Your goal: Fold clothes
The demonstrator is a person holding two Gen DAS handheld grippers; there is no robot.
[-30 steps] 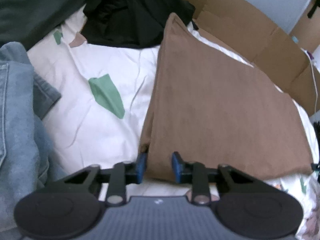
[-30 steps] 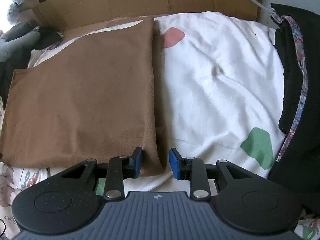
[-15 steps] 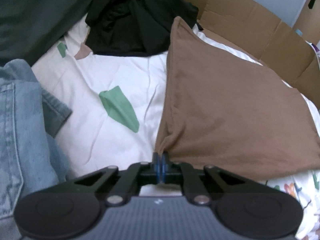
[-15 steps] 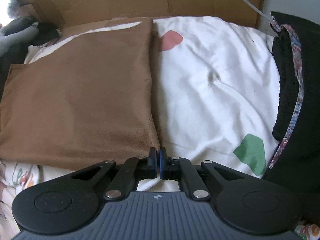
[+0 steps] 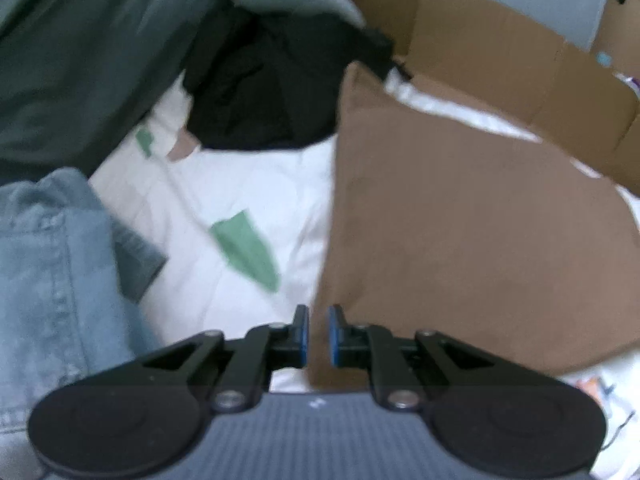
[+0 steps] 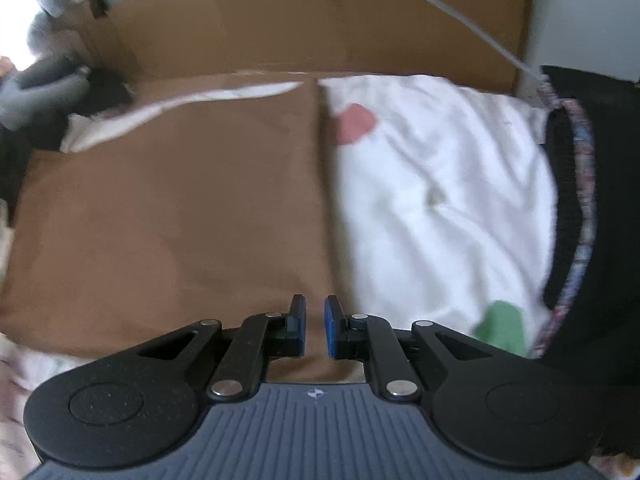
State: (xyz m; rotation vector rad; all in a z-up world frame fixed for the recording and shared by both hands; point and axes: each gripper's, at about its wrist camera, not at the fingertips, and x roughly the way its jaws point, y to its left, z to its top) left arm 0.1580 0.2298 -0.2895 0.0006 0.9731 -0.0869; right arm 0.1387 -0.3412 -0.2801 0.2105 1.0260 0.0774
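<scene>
Brown garment (image 5: 460,232) lies flat, folded into a smooth rectangle on the white bedding (image 5: 256,200). Left gripper (image 5: 318,335) narrowly parted over its near left corner; right gripper (image 6: 315,327) likewise over the near right corner, clamping nothing.

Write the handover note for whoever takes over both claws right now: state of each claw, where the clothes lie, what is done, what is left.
Left claw: open, holding nothing, at the near left corner of the brown garment.
Right claw: open, holding nothing, at its near right corner.
The brown garment lies flat as a folded rectangle on the white bedding.
Unfolded: denim jeans and a black garment to the left, a black garment with patterned trim to the right.
Done: brown garment flat.
Left: probably another fold, then the remaining clothes.
</scene>
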